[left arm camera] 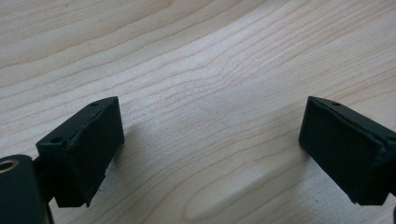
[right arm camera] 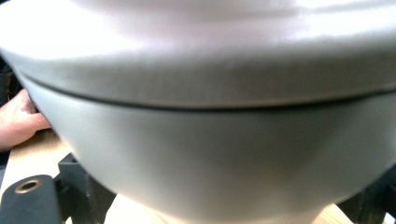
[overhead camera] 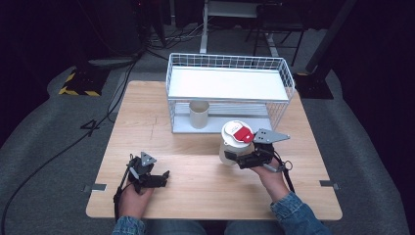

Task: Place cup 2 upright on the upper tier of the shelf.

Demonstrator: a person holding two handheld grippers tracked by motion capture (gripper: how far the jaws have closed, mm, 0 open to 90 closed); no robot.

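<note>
A white jar (overhead camera: 226,148) with a white lid and a red tab (overhead camera: 243,135) is right of the table's middle. My right gripper (overhead camera: 234,158) comes at it from the right and is shut on its lower body. In the right gripper view the jar (right arm camera: 210,140) looms very close, with the black jaws at the bottom corners on either side of it. My left gripper (overhead camera: 164,177) rests near the front left of the wooden table (overhead camera: 195,196). It is open, with bare wood between its fingers (left arm camera: 79,149).
A white wire rack (overhead camera: 281,93) with a flat white shelf stands at the back of the table. A beige cup (overhead camera: 199,114) stands upright on its lower level. The person's other hand (right arm camera: 18,121) shows at the left of the right gripper view.
</note>
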